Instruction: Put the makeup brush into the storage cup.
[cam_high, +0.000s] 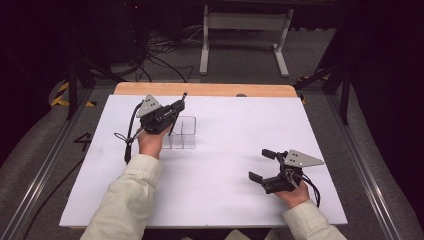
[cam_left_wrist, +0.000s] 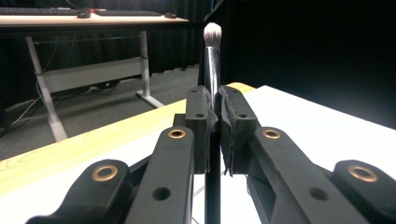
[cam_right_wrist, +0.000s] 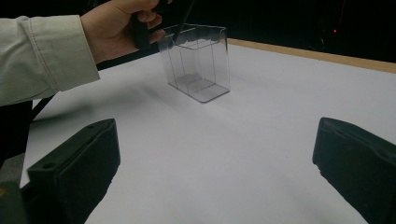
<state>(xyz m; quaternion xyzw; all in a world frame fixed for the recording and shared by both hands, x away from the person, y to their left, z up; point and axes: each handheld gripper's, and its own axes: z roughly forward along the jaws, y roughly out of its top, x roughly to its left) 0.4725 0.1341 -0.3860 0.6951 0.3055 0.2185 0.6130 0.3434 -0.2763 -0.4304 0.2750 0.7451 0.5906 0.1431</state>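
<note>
Clear acrylic organiser (cam_high: 182, 132) sits on white worktop (cam_high: 225, 165); our left gripper (cam_high: 172, 111) clamps a makeup brush (cam_left_wrist: 212, 56) above it; right gripper (cam_high: 262, 165) fingers spread.

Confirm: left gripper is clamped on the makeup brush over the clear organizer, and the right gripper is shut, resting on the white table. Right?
Not quite. The right gripper is open: the right gripper view shows its jaws spread wide apart with nothing between them. The rest holds: the left gripper is clamped on the makeup brush over the clear organizer, and the right one rests on the white table.
</note>
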